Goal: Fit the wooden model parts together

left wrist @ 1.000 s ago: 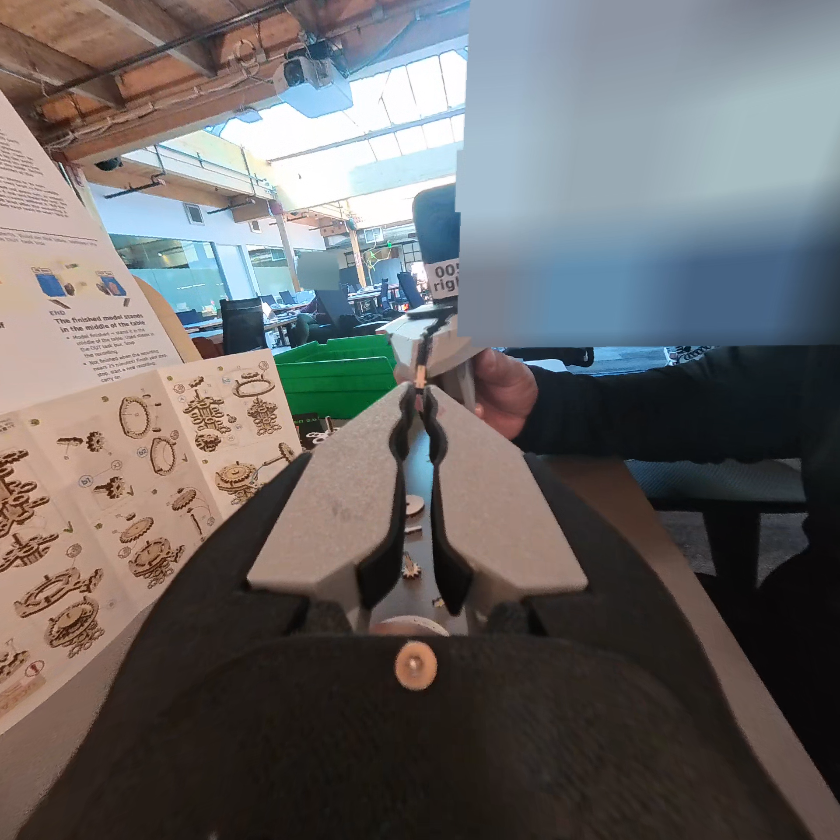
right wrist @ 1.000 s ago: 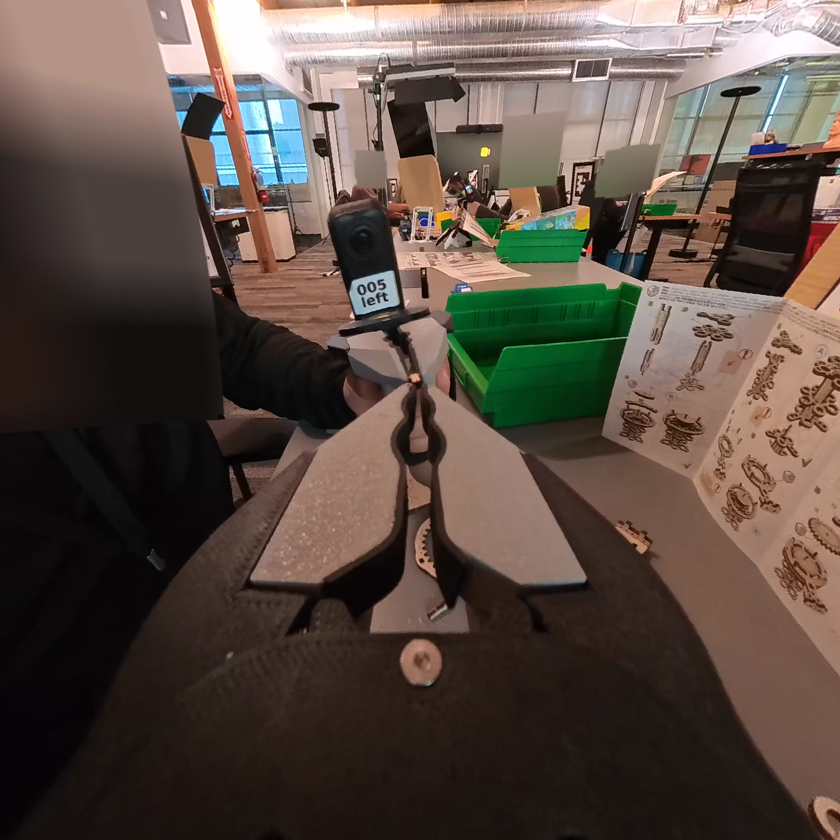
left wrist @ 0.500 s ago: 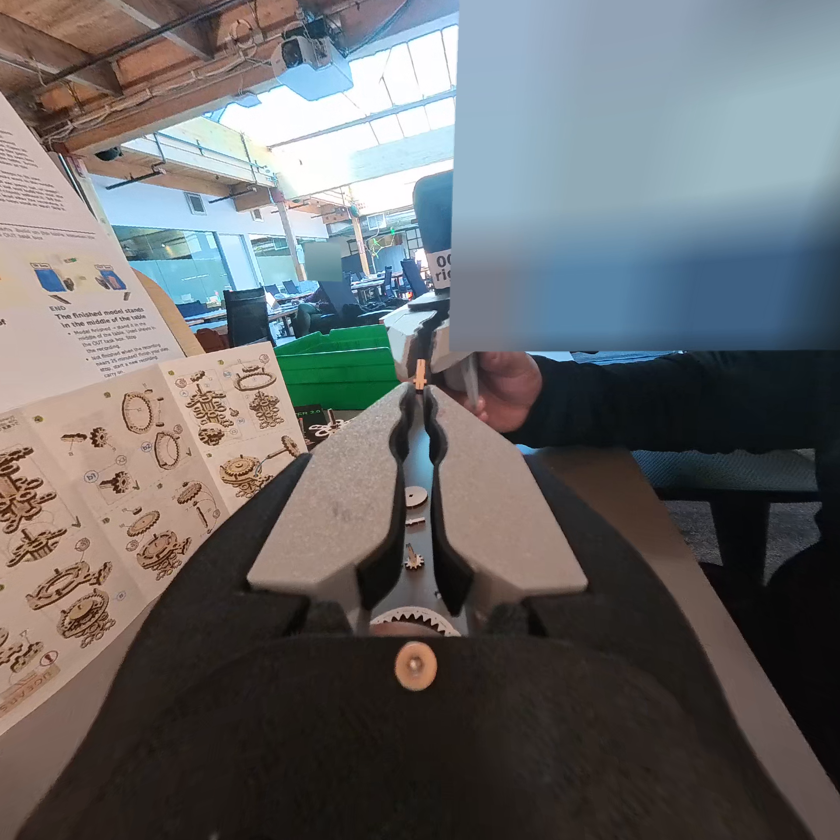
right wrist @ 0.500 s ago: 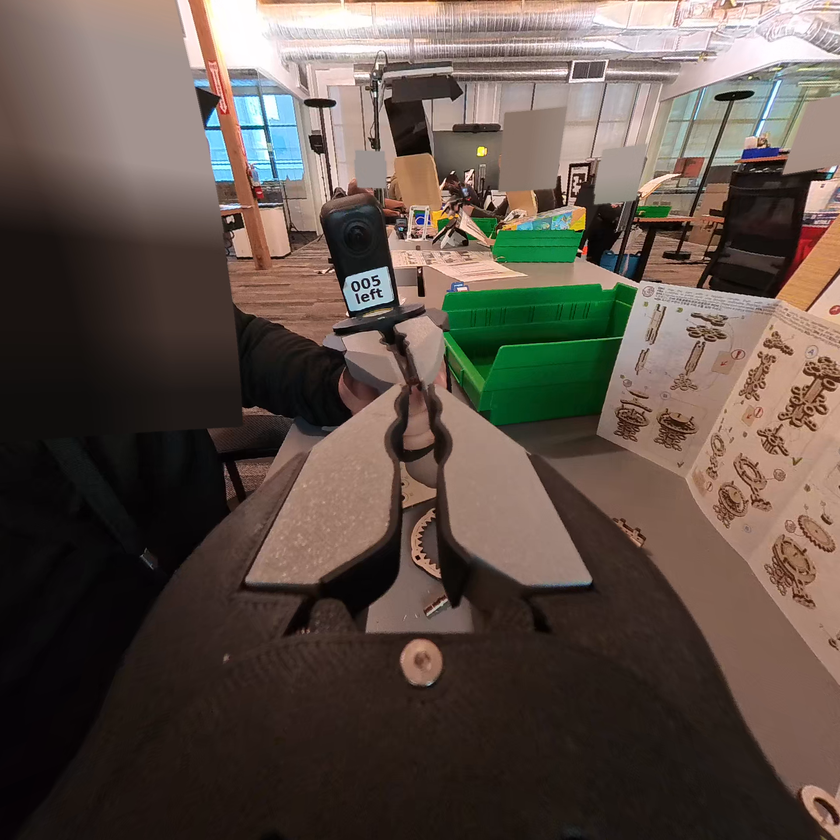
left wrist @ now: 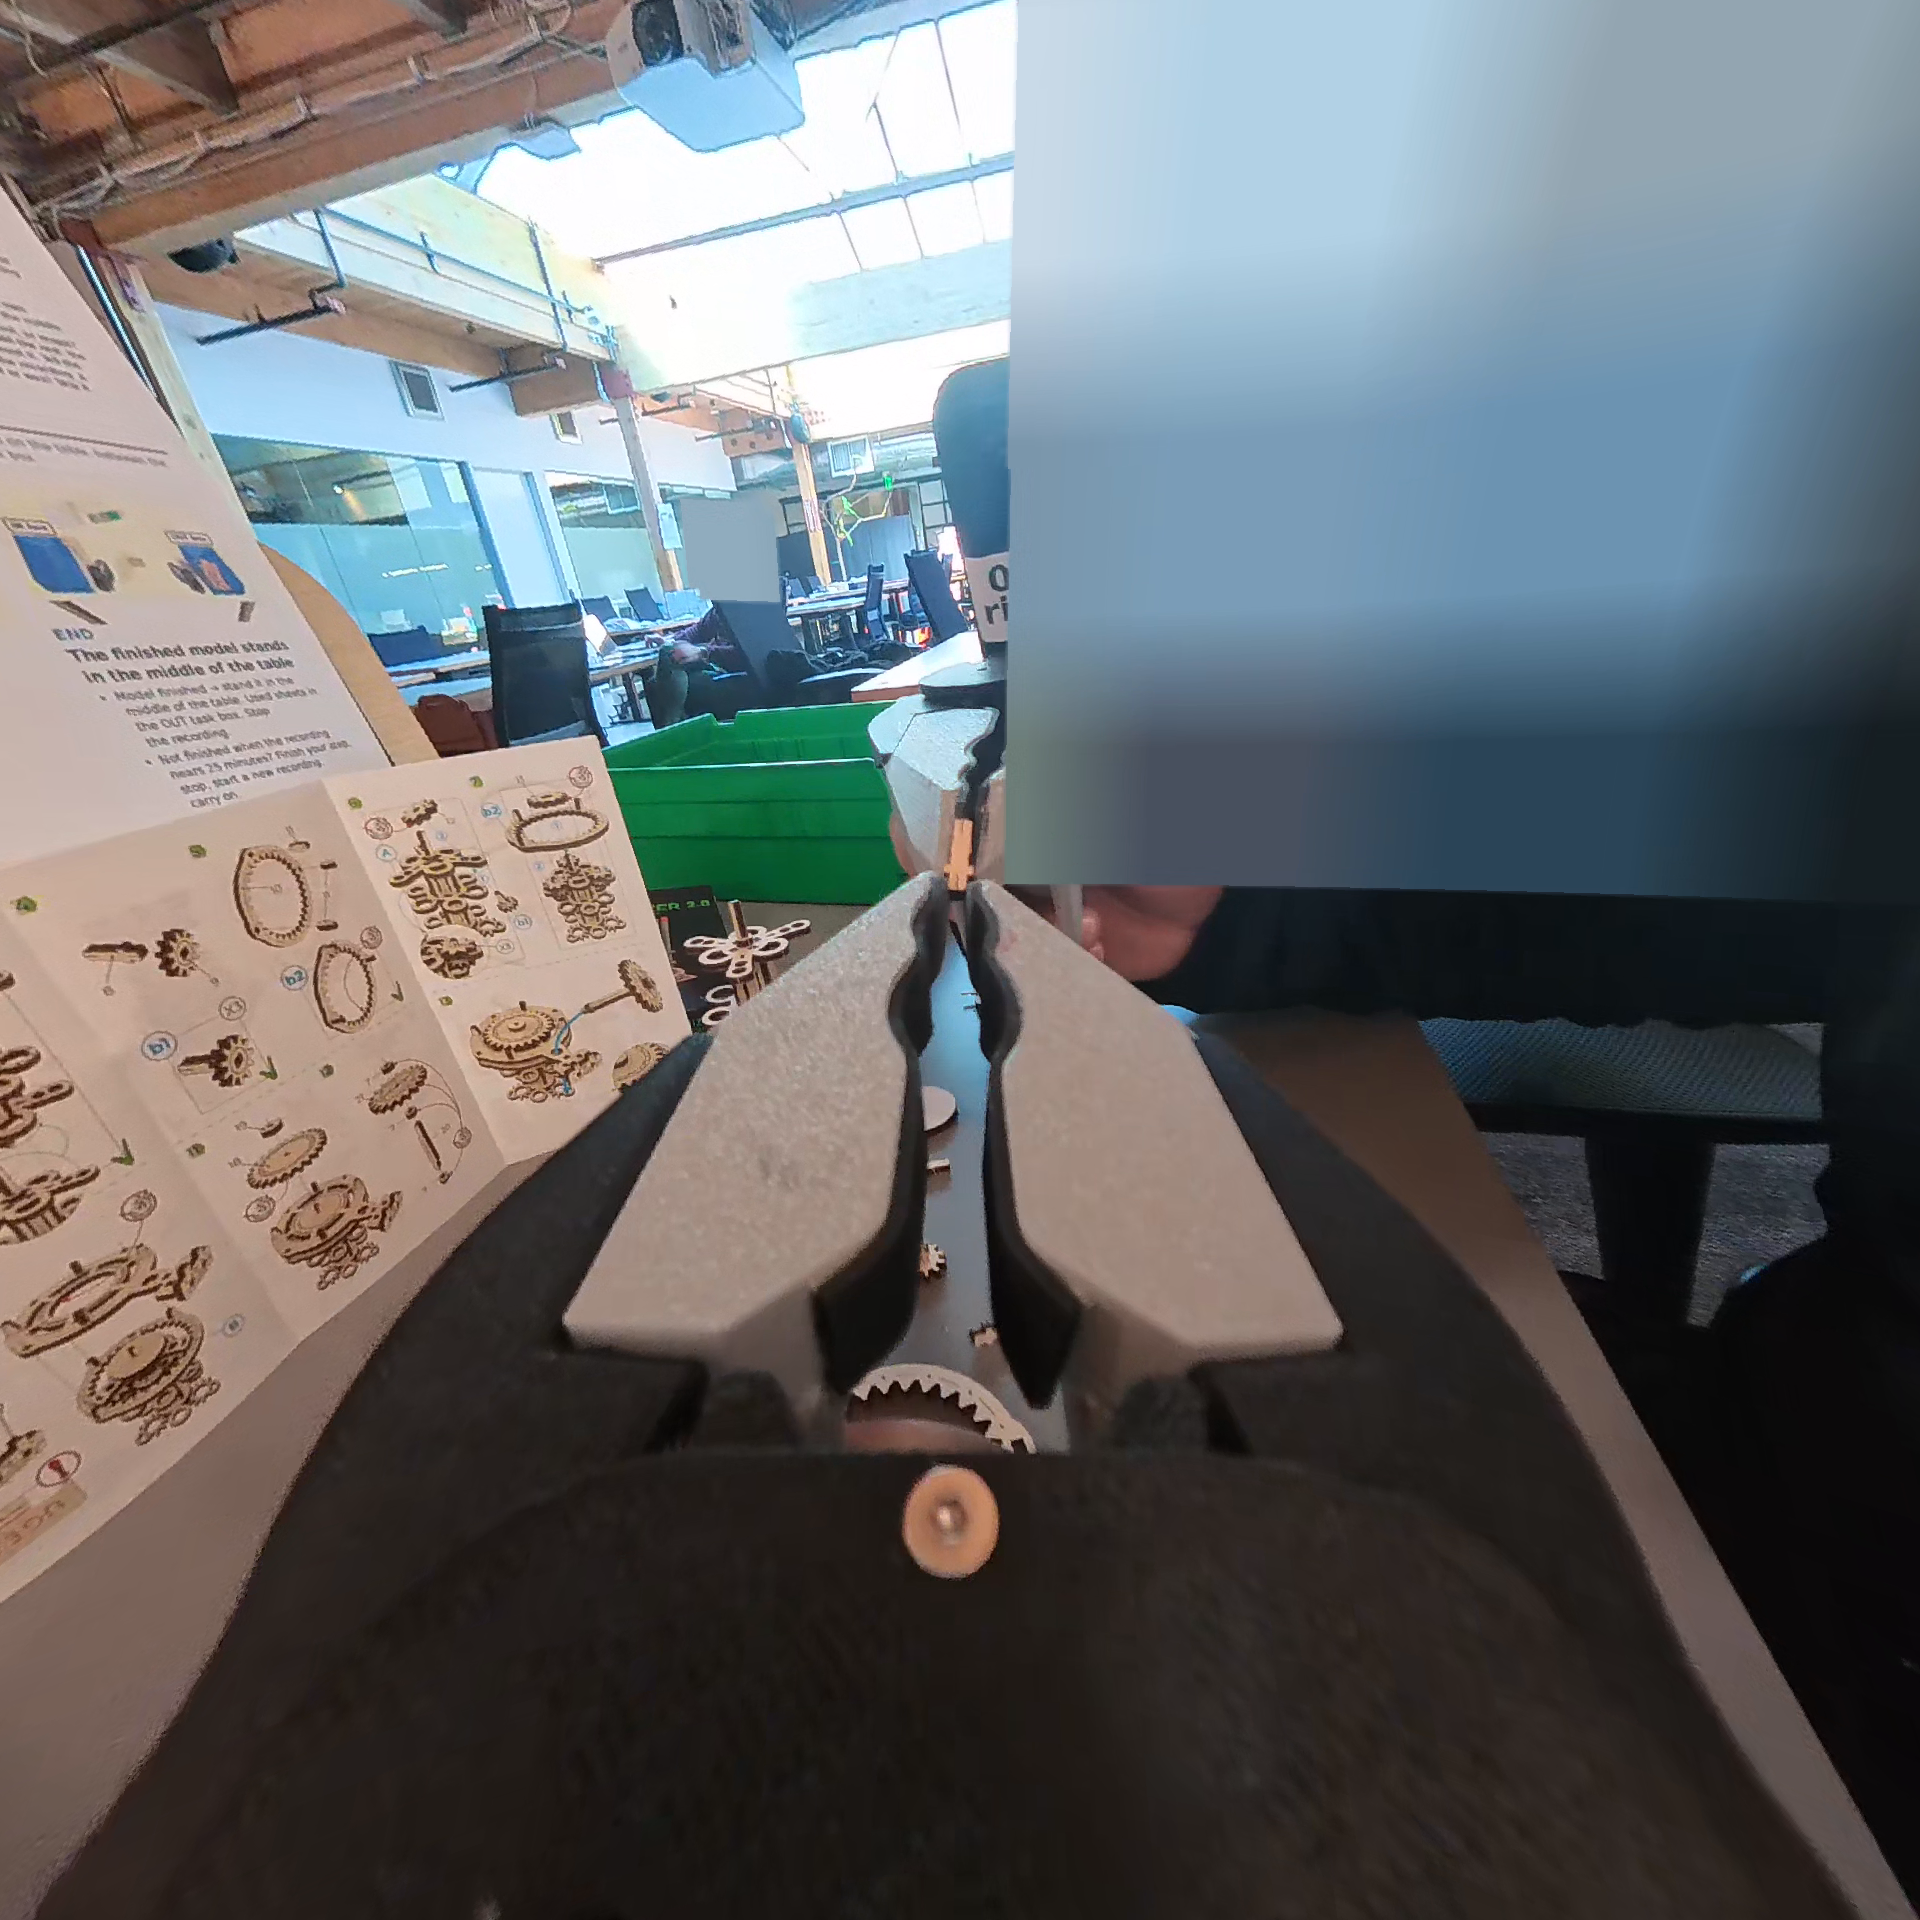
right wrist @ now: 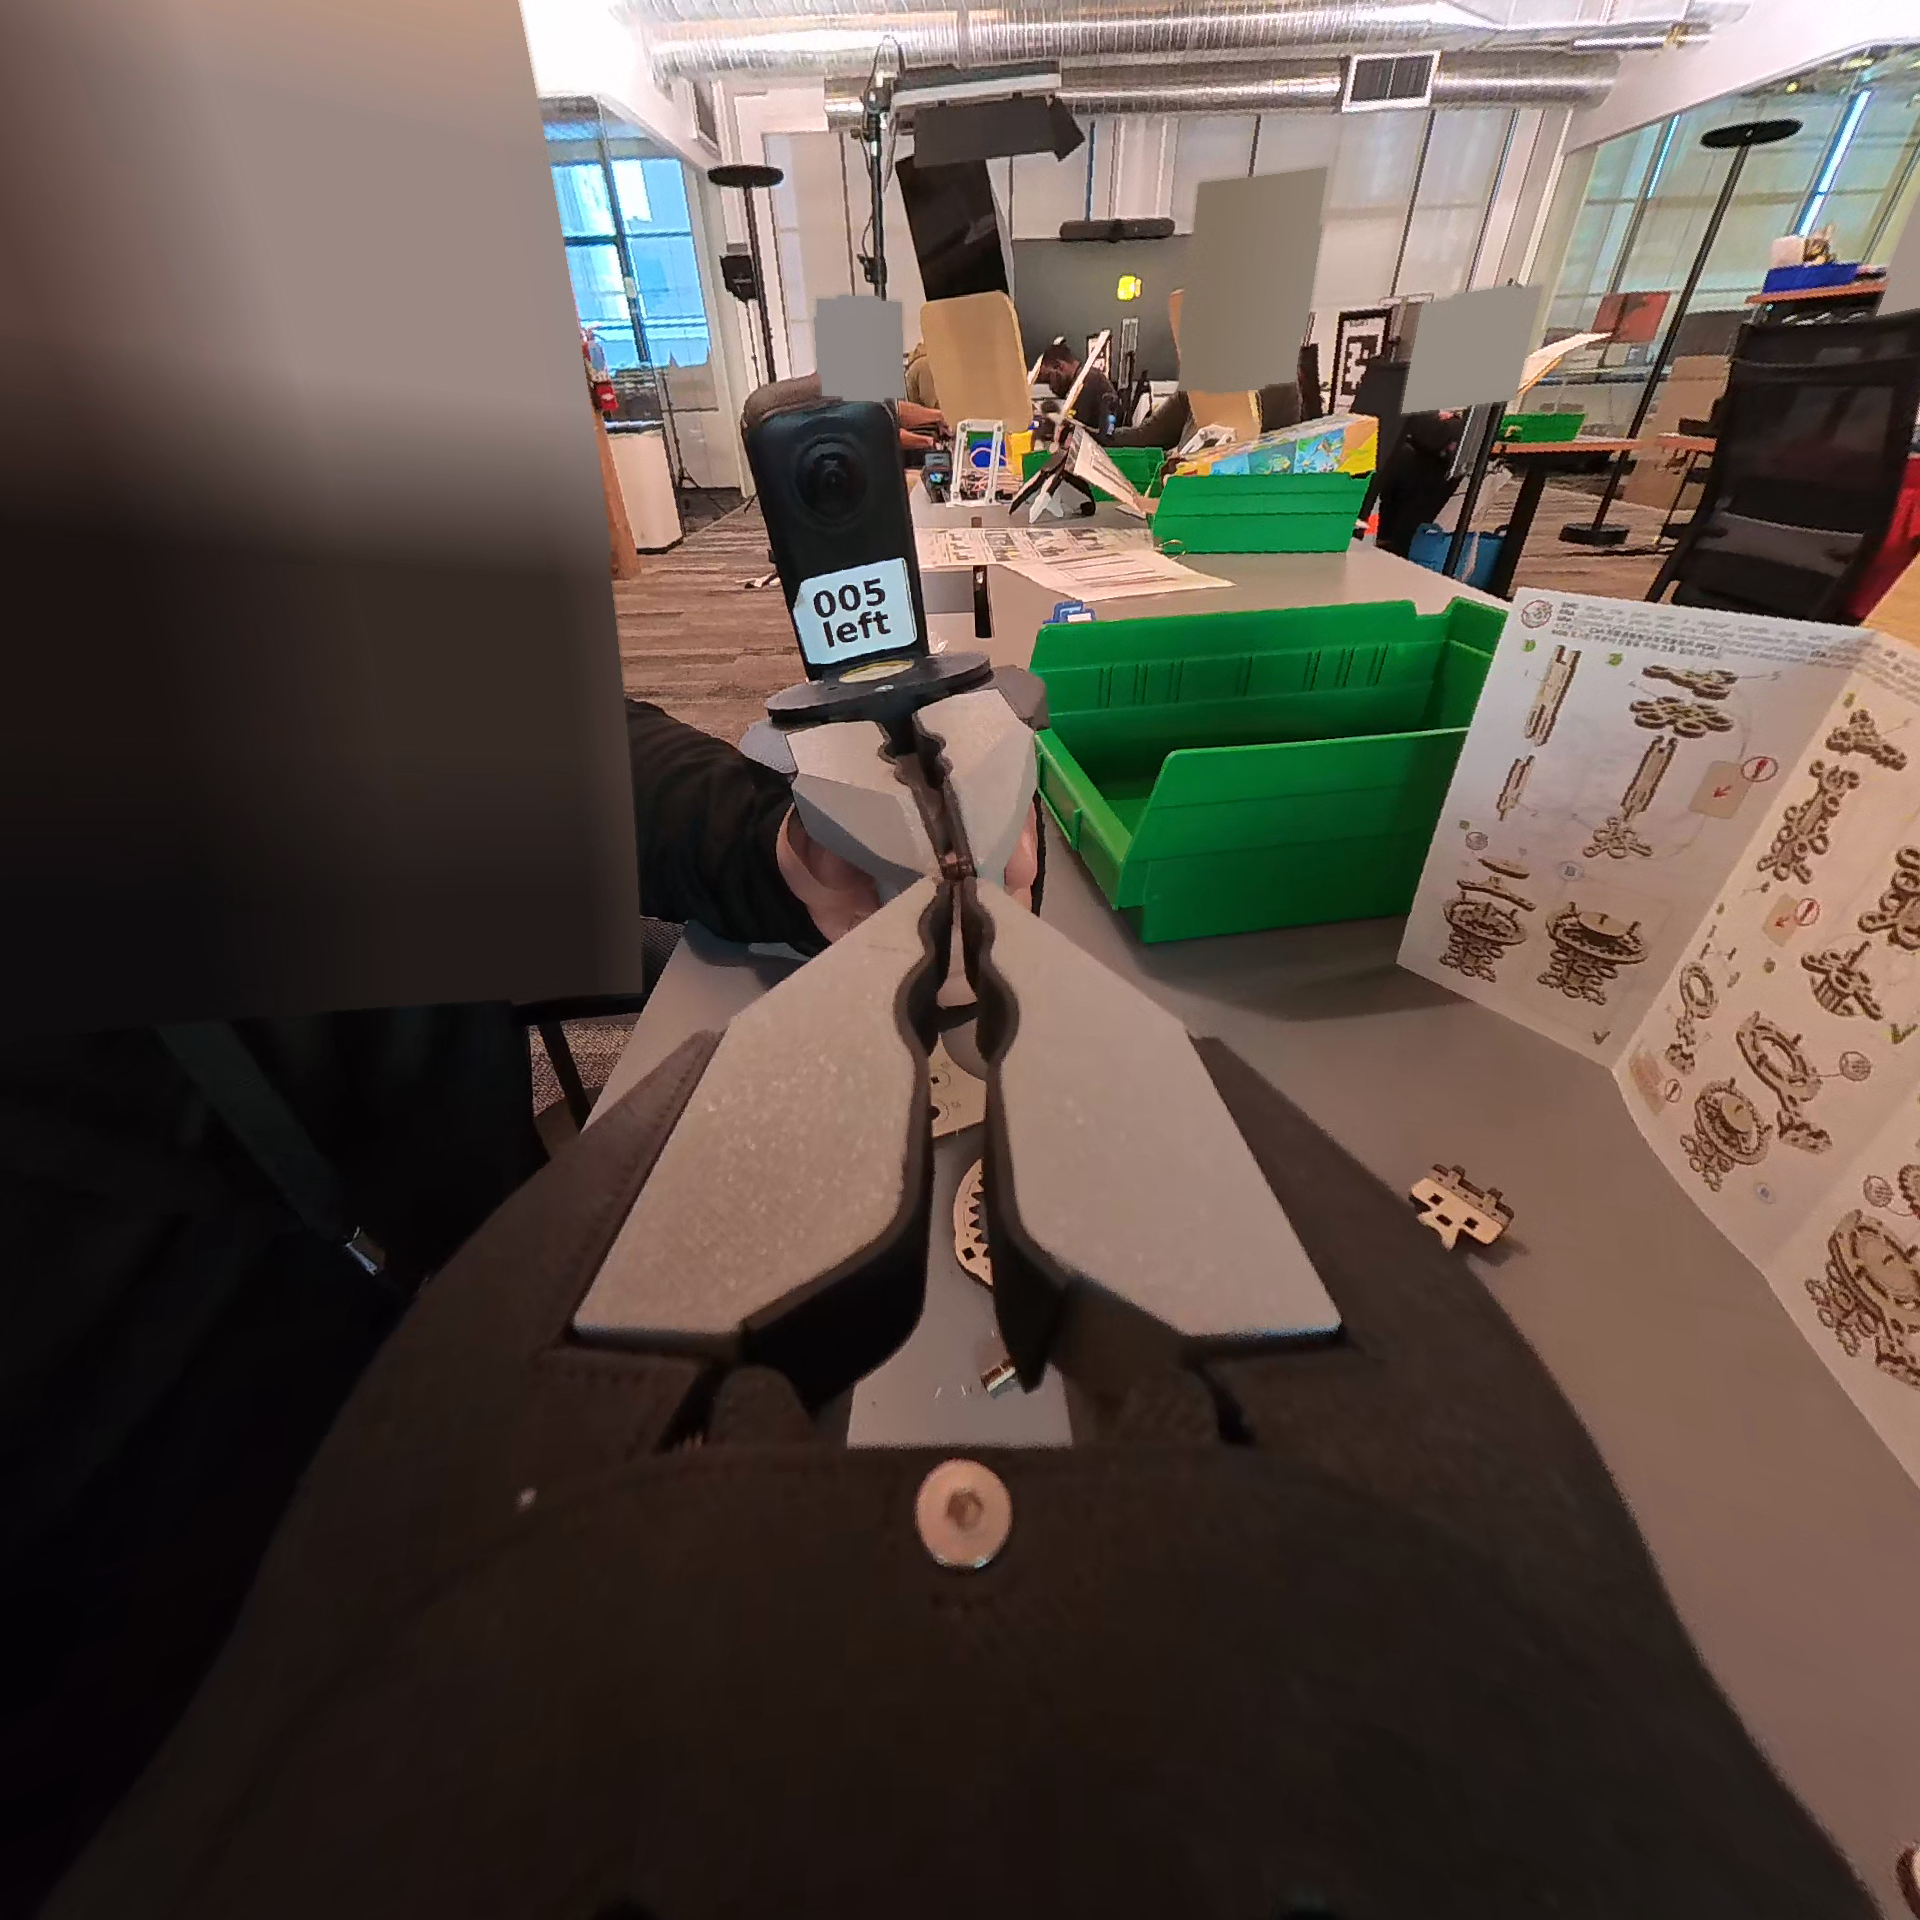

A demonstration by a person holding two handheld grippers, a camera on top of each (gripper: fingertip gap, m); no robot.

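Pale laser-cut wood is what we find pinched tip to tip: a small slender wooden pin [left wrist: 958, 858] stands upright between the two grippers, above the grey table [right wrist: 1351, 1049]. The left gripper [left wrist: 957, 891] has its grey jaws drawn narrow on the pin's lower end; the right gripper [left wrist: 971, 821], directly ahead and nose to nose with it, is clamped on the upper part. We judge the pin's long axis vertical, crosswise to both sets of jaws, with neither hand nearer. Loose wooden gear parts [left wrist: 932, 1259] lie on the table below the pin. The green plastic bin [right wrist: 1247, 769] sits beyond it, the folded instruction sheet [right wrist: 1704, 914] alongside.
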